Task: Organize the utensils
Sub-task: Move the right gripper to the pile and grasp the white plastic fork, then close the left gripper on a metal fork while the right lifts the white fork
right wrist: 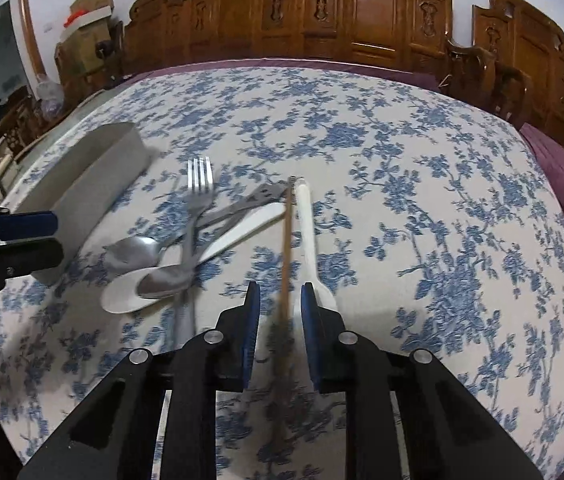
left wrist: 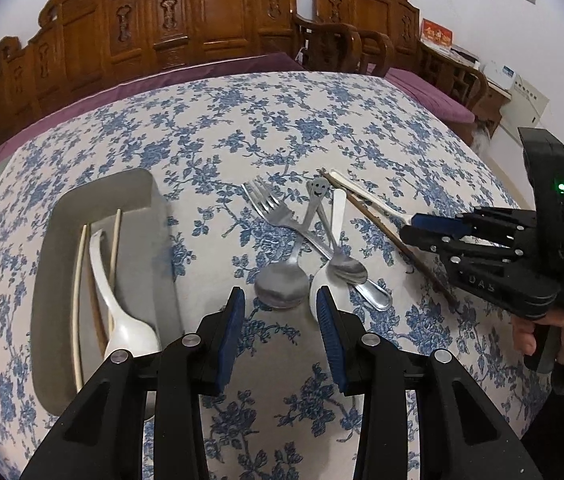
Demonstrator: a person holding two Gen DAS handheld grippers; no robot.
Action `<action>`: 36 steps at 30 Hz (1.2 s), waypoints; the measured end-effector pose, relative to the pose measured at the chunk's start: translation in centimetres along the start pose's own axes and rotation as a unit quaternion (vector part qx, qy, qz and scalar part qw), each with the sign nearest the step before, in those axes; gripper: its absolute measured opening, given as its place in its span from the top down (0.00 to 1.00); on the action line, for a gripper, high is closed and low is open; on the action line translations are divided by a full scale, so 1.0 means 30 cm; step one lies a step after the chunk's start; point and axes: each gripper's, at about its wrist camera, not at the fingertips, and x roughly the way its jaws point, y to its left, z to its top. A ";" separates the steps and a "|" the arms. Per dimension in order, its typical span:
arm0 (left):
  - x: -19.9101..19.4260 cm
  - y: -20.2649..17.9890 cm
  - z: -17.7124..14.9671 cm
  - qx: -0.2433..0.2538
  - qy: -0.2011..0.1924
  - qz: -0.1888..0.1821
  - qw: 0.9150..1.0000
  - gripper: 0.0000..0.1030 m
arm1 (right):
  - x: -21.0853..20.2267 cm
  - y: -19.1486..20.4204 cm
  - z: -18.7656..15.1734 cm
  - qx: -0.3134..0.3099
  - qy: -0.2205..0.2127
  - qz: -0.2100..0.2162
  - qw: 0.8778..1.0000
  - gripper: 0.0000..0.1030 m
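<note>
brown chopstick [right wrist: 286, 248] thin, straight, between open right claw [right wrist: 280, 312] pads.

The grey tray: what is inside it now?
Inside the grey tray lie a white spoon and pale chopsticks. The left gripper covers its near end.

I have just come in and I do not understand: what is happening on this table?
A person with a gripper in each hand is sorting utensils into a grey tray, which already holds a white spoon and chopsticks. The right gripper, open, straddles a brown chopstick. The left gripper hovers open near the fork and spoons.
</note>
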 end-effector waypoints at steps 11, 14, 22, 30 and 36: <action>0.013 -0.031 -0.002 0.006 0.003 -0.004 1.000 0.66 | 0.001 0.001 -0.005 -0.023 0.002 -0.033 0.999 0.78; 0.015 -0.034 0.000 0.006 0.003 -0.005 1.000 0.66 | 0.005 0.008 -0.008 -0.035 0.004 -0.051 0.998 0.76; 0.031 -0.056 0.010 0.009 0.005 -0.007 1.000 0.66 | 0.040 -0.058 -0.018 -0.006 0.028 -0.066 0.997 0.88; 0.092 -0.087 0.048 0.003 0.016 -0.016 1.000 0.66 | 0.008 -0.138 -0.010 0.045 0.022 -0.050 0.997 0.96; 0.168 -0.103 0.083 -0.012 0.032 -0.027 0.999 0.66 | -0.022 -0.157 -0.002 0.055 0.008 -0.044 0.997 0.95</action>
